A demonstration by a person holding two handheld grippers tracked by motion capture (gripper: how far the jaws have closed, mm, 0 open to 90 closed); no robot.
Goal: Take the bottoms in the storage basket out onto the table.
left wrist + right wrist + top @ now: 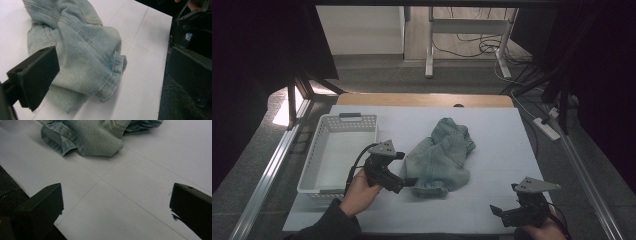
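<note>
Right gripper (512, 212) down front with jaws spread wide and empty, left gripper (404, 182) spread beside crumpled jeans (439, 157) mid-table near white basket (319, 150): soft, floppy, probably a bit heavy, best pinched at thick hem (113, 80).

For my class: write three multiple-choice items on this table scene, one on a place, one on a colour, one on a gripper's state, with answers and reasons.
1. Where is the white basket? A right of the jeans; B left of the jeans; C on the jeans.
2. What colour are the jeans? A black; B red; C light blue.
3. How is the right gripper? A open, holding nothing; B shut on the jeans; C inside the basket.

Answers: B, the high view shows it at the table's left. C, faded light-blue denim. A, its jaws stand wide apart over bare table.
</note>
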